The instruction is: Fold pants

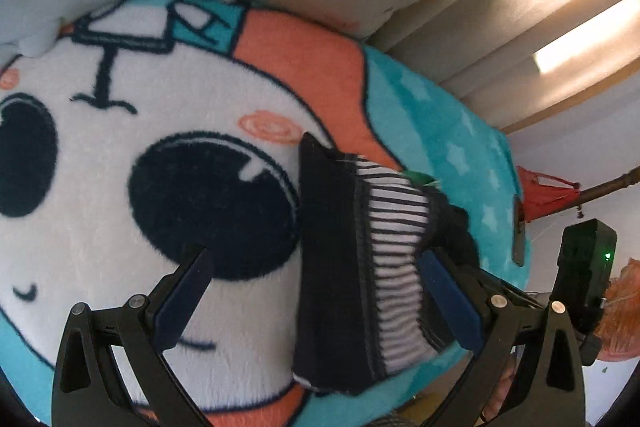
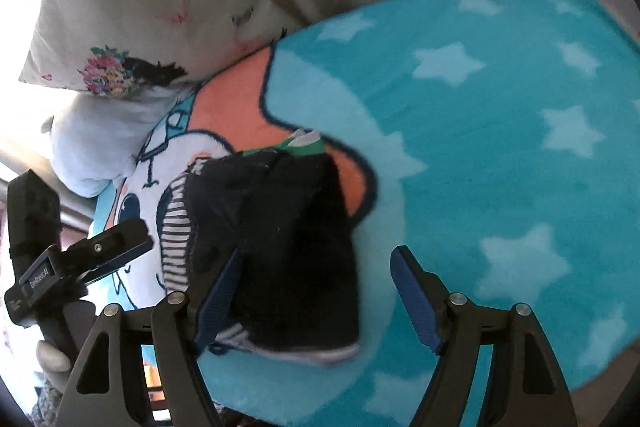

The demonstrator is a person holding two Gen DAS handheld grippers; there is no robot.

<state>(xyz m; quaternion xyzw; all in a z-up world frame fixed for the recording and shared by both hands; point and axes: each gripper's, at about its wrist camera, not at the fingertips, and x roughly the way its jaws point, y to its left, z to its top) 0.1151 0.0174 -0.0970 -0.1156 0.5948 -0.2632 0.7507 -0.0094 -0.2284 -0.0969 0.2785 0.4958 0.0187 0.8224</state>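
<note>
You hold both hand-held grippers, left [image 1: 316,303] and right [image 2: 316,291], spread over the pants [image 1: 360,267], apparently folded small on the blanket [image 1: 120,267], gripping nothing.

The fluffy, matt teal-and-white fleece blanket [image 2: 500,155] has a napped pile. On it, the small dark navy knit pants [image 2: 296,247] show a ribbed striped cloth lining at 9 o'clock. The matt black plastic left gripper [image 1: 320,291] carries dull metal rivets.

A small white label on the left hand-held gripper [image 2: 100,251] is too blurred to read.
</note>
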